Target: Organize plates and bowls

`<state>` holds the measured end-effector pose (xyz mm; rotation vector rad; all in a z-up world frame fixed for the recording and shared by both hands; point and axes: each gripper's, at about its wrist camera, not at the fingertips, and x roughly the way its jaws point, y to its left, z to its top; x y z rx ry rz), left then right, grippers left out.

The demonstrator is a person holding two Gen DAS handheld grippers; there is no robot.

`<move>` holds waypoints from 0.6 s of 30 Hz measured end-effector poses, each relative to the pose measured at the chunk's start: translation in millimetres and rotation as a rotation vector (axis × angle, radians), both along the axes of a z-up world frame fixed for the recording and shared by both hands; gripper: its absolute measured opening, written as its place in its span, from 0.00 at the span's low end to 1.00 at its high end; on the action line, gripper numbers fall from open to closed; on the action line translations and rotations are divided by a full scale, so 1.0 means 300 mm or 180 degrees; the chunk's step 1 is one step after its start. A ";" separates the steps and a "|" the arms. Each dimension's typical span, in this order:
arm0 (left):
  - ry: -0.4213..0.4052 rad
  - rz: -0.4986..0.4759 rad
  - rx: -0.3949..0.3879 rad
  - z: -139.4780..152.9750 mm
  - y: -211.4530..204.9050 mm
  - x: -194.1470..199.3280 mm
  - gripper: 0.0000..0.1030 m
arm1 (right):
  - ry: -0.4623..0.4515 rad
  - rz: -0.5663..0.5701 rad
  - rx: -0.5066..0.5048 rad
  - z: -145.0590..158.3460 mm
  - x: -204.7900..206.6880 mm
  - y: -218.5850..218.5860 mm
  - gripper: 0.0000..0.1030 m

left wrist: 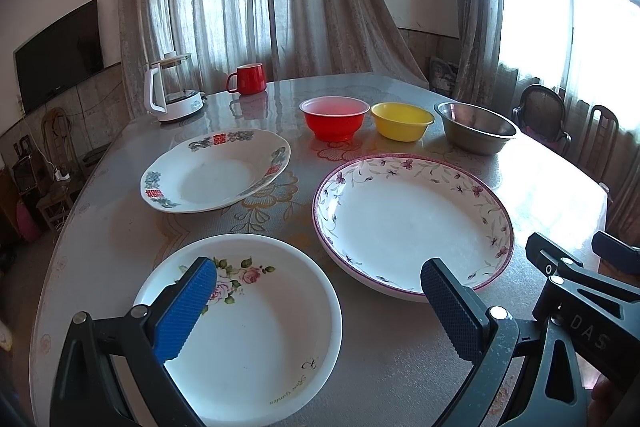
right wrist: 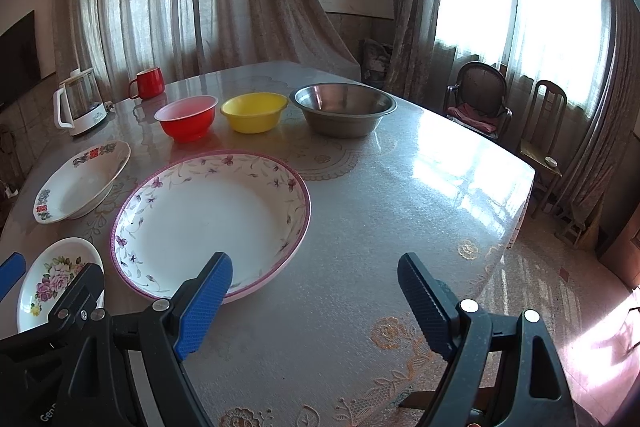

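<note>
Curtained dining room; a glossy patterned table (left wrist: 400,347) is carrying all the crockery. I am holding the left gripper (left wrist: 320,307) with jaws spread wide over the rose plate (left wrist: 260,327), gripping nothing. I am hovering the right gripper (right wrist: 316,303), equally wide and empty, just beside the purple-rimmed plate (right wrist: 208,219). Behind are sitting a red-patterned plate (left wrist: 212,175), red bowl (left wrist: 334,119), yellow bowl (left wrist: 402,121) and steel bowl (left wrist: 476,129).
</note>
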<state>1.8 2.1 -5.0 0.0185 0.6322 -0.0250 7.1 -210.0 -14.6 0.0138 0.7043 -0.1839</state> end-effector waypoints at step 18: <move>0.0260 -0.0933 -0.0400 0.035 -0.042 0.057 1.00 | 0.0547 0.1069 0.1118 -0.016 0.271 -0.248 0.88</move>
